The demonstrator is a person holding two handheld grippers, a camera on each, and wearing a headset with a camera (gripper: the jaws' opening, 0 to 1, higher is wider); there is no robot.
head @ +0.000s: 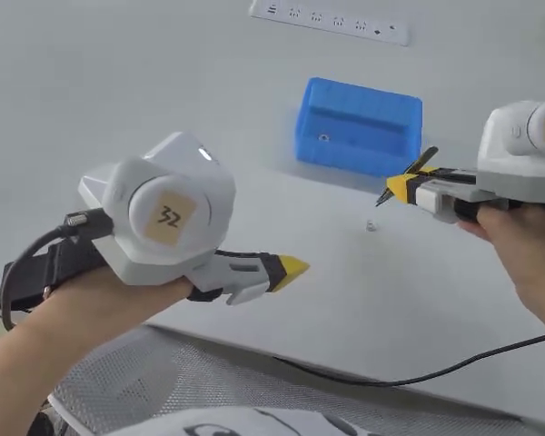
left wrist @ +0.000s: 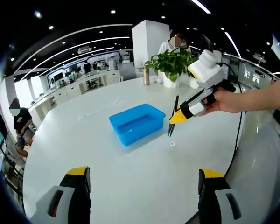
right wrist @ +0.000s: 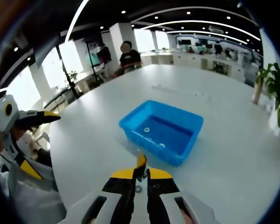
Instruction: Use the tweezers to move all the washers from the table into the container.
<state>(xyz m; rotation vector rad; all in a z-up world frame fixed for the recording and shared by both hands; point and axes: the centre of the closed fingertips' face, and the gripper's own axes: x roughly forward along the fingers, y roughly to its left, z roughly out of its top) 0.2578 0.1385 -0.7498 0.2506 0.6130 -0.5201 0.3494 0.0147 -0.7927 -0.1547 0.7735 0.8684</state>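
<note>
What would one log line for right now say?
left gripper: open, empty | right gripper: shut on tweezers | tweezers tip: near washer on table | container: two washers inside

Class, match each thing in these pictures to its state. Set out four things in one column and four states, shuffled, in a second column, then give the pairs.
Column one
1. blue plastic container
2. thin black tweezers
3. small metal washer on the white table
4. left gripper

Column two
A. jaws wide apart, holding nothing
B. lies loose near the tweezer tips
C. clamped between the jaws of the right gripper
D. has washers lying inside

Pairs: 1-D, 2-C, 3-B, 4-A
</note>
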